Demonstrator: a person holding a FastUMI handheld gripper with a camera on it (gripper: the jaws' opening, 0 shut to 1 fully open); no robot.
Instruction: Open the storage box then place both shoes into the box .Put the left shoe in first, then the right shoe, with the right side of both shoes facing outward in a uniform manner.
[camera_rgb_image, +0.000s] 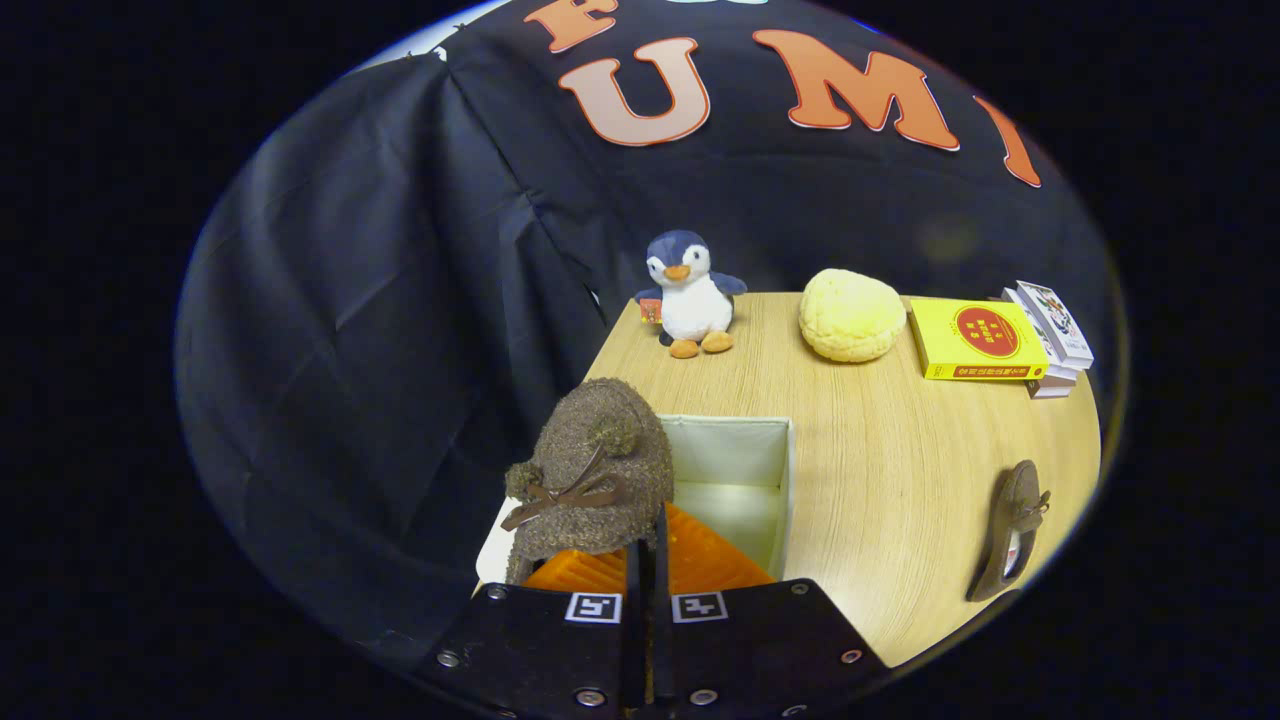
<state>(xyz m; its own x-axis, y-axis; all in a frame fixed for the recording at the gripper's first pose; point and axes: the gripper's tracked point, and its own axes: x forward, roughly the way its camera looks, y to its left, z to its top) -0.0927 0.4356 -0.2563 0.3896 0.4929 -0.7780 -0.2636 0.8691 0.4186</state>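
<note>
One fuzzy brown shoe (595, 470) hangs pinched in the claw (648, 560), fingers pressed nearly together on its edge, over the open white storage box (735, 450) on the table (900, 470); next likely lowering and release, then fetching the second shoe (1010, 530) lying well apart.

Two shoes (590, 470) (1010, 530), one box (745, 470)

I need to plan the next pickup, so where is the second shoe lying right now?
In the gripper view, the second shoe lies on its side on the wooden table, well right of the open storage box, apart from it, nearer than the yellow book.
</note>
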